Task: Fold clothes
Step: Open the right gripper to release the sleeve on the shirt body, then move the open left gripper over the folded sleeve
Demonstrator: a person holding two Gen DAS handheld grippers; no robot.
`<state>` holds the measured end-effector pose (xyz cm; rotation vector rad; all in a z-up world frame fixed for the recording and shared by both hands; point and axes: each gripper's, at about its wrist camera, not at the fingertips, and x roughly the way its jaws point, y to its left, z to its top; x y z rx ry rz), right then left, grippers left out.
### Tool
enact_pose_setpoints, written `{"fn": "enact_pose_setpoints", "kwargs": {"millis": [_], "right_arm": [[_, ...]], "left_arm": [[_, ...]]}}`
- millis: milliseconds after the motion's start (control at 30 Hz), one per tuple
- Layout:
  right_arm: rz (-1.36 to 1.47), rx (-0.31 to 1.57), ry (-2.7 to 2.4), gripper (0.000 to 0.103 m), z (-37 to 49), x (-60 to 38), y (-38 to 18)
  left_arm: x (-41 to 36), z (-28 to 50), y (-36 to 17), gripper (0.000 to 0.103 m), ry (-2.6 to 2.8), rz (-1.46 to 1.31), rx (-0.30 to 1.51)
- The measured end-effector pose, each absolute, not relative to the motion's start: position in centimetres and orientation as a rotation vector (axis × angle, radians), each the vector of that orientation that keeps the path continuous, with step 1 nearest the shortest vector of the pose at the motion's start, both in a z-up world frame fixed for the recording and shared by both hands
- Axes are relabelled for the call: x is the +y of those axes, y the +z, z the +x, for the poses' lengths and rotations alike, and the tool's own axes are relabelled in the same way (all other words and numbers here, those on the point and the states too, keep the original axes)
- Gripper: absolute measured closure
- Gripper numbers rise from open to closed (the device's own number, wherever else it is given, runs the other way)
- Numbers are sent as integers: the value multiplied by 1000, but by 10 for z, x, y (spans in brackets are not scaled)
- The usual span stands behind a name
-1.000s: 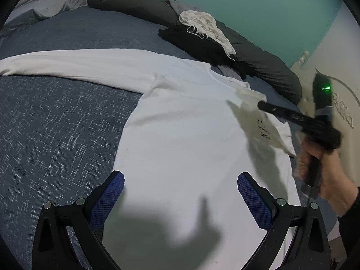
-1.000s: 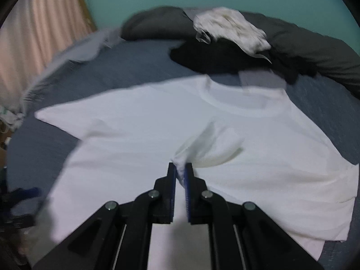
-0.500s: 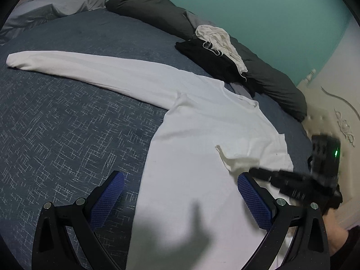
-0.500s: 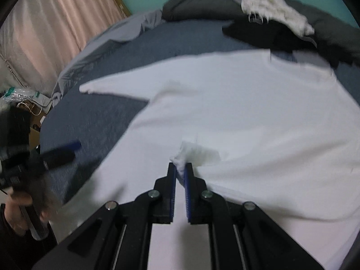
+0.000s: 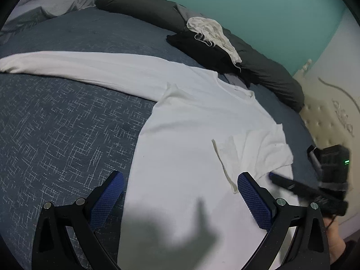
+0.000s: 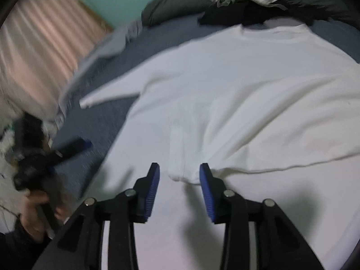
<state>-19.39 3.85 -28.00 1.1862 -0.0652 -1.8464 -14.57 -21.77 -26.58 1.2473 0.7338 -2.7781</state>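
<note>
The left wrist view alone shows the full stretch of the white long-sleeved shirt (image 5: 191, 135): one sleeve (image 5: 67, 66) runs flat to the far left across the bed (image 5: 56, 123), whose blue cover carries a fine white crosshatch weave. The other sleeve is folded inward over the chest, its cuff edge (image 5: 225, 162) lying as a thin cream strip near the right side. The shirt is smooth, soft knit with a ribbed round collar. Beyond it, at the far side against the teal wall, lie a long dark grey pillow (image 5: 139, 2), a black garment (image 5: 202, 47) and a crumpled cream cloth (image 5: 213, 31) on top of it. The left tongs (image 5: 180, 193) hover released above the shirt's near hem, their blue, cross-hatched pads wide apart with nothing between them. At the right edge the right tongs (image 5: 283, 181) appear blurred and dark, low over the shirt.

The right wrist view alone shows a pinkish pleated curtain (image 6: 33, 45) at the left and the person's hand (image 6: 38, 204) gripping the left tool's handle. Here the right tongs (image 6: 180, 180) are opening; the folded sleeve's end (image 6: 180, 171) lies between the pads, which no longer press it.
</note>
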Motion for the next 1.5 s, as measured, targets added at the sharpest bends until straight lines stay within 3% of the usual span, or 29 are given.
{"fn": "enact_pose_setpoints", "kwargs": {"millis": [167,467,1067,1300,1500], "right_arm": [[1132,-258,-1963,53,-198,84,-275],[1143,-435,-1995,53,-200,130,-298],[1117,-482,-1963,53,-207,143,-301],[1102,-505,-1963,53,-210,146,-298],[1095,-530,-1975,53,-209,150,-297]], "left_arm": [[-204,-152,-269,0,-2765,1259,665],[-178,-174,-279,0,-2776,1359,584],[-135,-203,-300,0,-2766,1501,559],[-139,-205,-314,0,-2706,1566,675],[-138,-199,-325,0,-2681,1617,663]]}}
